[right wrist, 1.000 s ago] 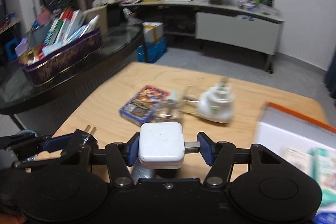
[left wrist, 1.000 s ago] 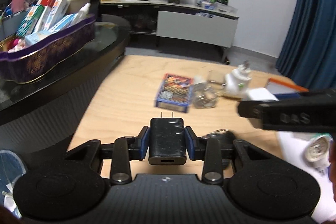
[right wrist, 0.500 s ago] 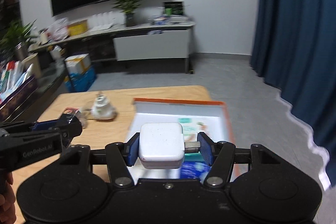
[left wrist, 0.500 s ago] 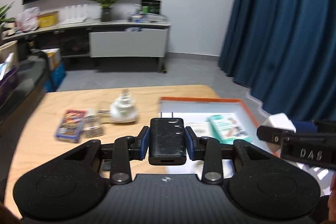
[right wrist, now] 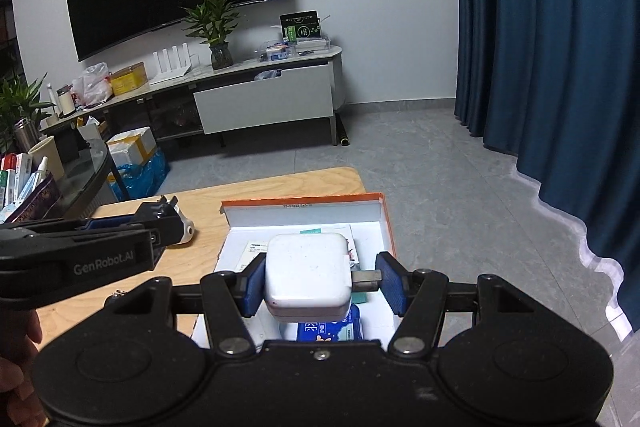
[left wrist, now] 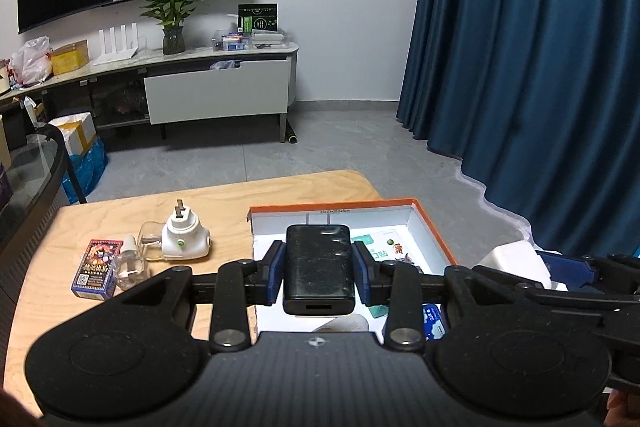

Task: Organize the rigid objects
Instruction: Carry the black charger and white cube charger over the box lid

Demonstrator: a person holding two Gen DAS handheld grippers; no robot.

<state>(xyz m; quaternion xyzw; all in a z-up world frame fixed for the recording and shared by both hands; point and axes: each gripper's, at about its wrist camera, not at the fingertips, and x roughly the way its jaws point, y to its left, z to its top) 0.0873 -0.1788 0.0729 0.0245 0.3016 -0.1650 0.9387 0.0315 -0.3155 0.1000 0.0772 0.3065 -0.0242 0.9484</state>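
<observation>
The left hand-held gripper [left wrist: 319,269] is clamping a black wall charger [left wrist: 319,267] between its blue pads, jaws drawn in tight on its sides. The right hand-held gripper [right wrist: 322,281] is gripping a white charger cube [right wrist: 307,275], with one pad pressing its left side and the other bearing on a metal stub that is sticking out of its right side, so the jaws are standing wider.

Both are hanging over the open orange-rimmed cardboard box [left wrist: 434,229] at the right end of the wooden tabletop [left wrist: 224,205]. The box is already holding some flat packets and a blue pack, so I judge part of the sorting done; these two chargers are looking about ready to be lowered in.

The black charger's long axis is running away from the holder, its two prongs pointing toward the far wall of the box and its port facing near. The white cube is nearly square, its stub pointing right.

Still waiting on the tabletop to the left are a white plug-in vaporizer [left wrist: 185,237] with prongs pointing up, a small clear bottle [left wrist: 129,263] just beside it, and a card box [left wrist: 97,269] lying flat.
</observation>
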